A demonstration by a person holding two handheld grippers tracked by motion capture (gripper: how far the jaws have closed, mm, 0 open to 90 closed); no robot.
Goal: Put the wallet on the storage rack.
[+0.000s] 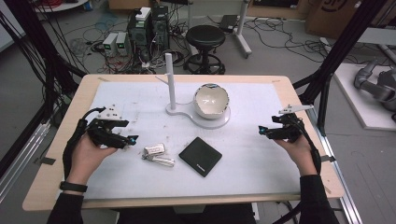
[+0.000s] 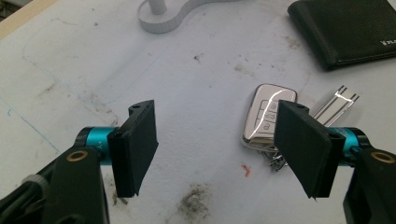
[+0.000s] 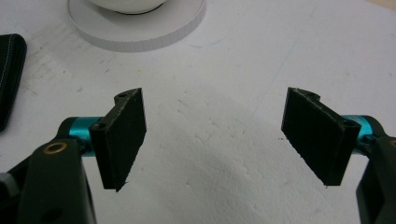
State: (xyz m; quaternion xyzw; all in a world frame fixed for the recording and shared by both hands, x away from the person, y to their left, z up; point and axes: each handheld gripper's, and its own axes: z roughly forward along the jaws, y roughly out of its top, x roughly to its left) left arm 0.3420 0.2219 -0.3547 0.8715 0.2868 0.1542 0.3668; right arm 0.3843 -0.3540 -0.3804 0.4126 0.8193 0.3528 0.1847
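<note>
Behind the left gripper (image 2: pixel 217 149), its fingers (image 2: pixel 306 144) part-hide the key fob (image 2: pixel 264 116).

Bare white mat (image 1: pixel 261 154) lies open between the right gripper (image 1: pixel 262 132) and the flat black leather wallet (image 1: pixel 200 156); the silver car key fob (image 1: pixel 154 149) sits just beside the left gripper (image 1: pixel 132 140), the white post stand (image 1: pixel 170 79) farther back

wallet (image 1: pixel 200 156): black | key fob (image 2: pixel 267 115): silver | bowl (image 1: pixel 211 100): white
</note>
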